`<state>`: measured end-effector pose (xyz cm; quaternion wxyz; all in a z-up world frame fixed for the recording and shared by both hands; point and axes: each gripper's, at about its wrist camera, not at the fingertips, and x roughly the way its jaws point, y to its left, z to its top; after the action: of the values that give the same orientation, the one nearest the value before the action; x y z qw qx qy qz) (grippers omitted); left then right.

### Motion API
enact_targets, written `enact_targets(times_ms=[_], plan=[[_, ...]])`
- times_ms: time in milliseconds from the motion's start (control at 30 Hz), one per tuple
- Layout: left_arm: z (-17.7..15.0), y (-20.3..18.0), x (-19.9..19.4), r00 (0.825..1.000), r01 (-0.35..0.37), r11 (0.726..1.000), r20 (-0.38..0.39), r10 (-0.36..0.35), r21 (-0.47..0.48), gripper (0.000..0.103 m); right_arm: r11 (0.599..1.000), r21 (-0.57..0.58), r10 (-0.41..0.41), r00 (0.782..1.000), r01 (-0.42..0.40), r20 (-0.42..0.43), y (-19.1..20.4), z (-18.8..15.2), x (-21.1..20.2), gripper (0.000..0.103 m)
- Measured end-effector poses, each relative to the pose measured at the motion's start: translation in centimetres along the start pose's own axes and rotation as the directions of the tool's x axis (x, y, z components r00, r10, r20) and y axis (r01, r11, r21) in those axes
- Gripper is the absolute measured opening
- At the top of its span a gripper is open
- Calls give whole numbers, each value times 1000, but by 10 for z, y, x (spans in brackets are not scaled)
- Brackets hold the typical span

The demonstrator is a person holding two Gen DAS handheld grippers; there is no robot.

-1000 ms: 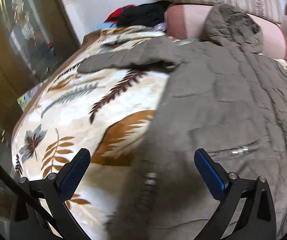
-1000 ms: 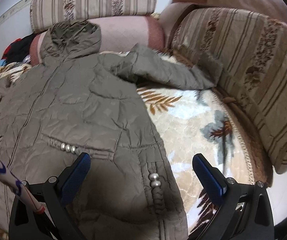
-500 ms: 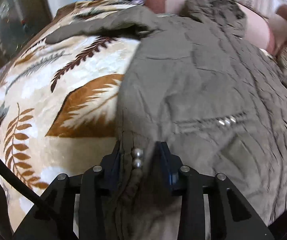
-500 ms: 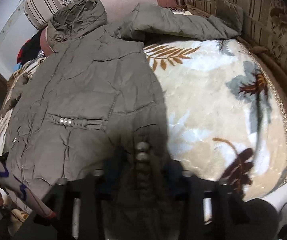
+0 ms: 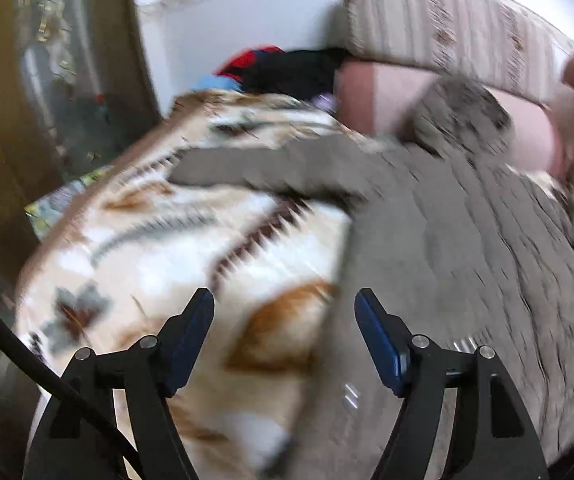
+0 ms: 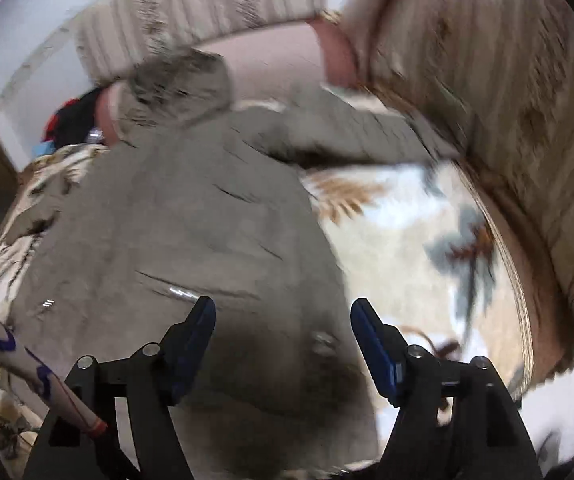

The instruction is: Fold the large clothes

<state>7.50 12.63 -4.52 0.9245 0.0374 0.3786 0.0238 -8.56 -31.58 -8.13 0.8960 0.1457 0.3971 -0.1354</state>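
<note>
Left wrist view, blurred: the left gripper (image 5: 285, 332) hangs above the near left edge of the grey-brown hooded coat (image 5: 467, 248), its jaws apart, just reopened, nothing between the blue pads (image 5: 191, 336). The coat lies spread front-up on the leaf-patterned blanket (image 5: 159, 240), hood toward the far pink cushion (image 5: 371, 96). In the right wrist view the right gripper (image 6: 283, 340) has likewise just released, hovering over the coat's (image 6: 191, 224) near right edge, beside the striped sofa back (image 6: 507, 120).
</note>
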Motion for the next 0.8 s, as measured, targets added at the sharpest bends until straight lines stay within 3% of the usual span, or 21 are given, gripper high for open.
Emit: enact_targets(times_ms=[100, 200, 367, 500, 667, 800], plan=[[42, 29, 11, 1000, -12, 999, 24, 13, -44, 81, 996, -36, 77, 997, -77, -12, 32, 16, 10, 75], [89, 63, 35, 999, -20, 994, 30, 24, -111, 82, 989, -66, 131, 991, -133, -26, 62, 29, 30, 75], [153, 131, 116, 999, 8, 957, -43, -21, -290, 84, 980, -62, 187, 980, -191, -62, 95, 35, 74, 75], [162, 166, 186, 987, 67, 899, -102, -123, -433, 83, 978, -4, 205, 973, -207, -108, 97, 32, 111, 75], [147, 182, 279, 957, 107, 820, -166, -238, -563, 81, 986, -9, 166, 975, -169, -147, 101, 23, 142, 75], [134, 185, 321, 946, 88, 789, -198, -257, -608, 79, 989, -28, 140, 977, -147, -163, 102, 24, 152, 75]])
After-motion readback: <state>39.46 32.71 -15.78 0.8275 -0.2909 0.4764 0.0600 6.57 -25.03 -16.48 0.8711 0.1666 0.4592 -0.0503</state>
